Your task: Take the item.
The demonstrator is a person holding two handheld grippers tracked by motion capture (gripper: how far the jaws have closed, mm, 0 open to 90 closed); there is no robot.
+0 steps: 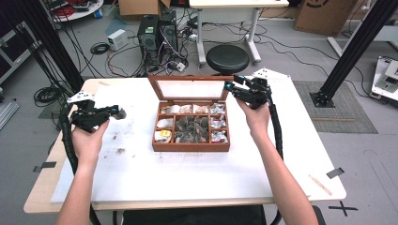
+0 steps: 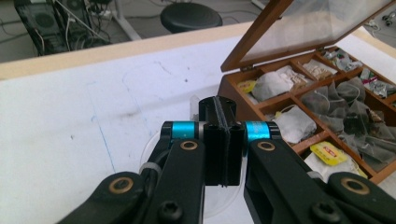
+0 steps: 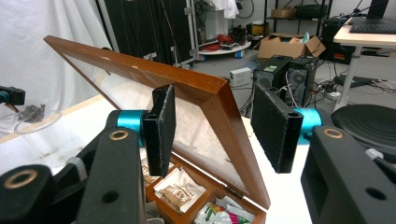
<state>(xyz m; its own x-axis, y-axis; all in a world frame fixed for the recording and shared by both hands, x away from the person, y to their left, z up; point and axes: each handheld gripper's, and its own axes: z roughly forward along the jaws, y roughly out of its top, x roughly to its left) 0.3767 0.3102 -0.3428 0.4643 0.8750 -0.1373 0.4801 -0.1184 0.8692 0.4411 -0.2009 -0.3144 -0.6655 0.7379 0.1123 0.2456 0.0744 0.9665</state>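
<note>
On the white table (image 1: 197,173), the lid (image 3: 196,88) stands between the right gripper (image 3: 217,126) jaws.

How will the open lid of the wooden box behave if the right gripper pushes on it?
The lid sits on hinges, so it would probably swing, not slide. Its clear pane looks fragile; pushing the wooden frame seems safer. Pushed further back, its weight might tip the box backward.

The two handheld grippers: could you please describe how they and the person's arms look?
Both the left gripper and right gripper are black, with bright blue collars at the jaw bases, brass-coloured pivot rings and dark, rough pads. Each carries a grey three-cornered plate and a ribbed black cable. The forearms are bare, without sleeves.
</note>
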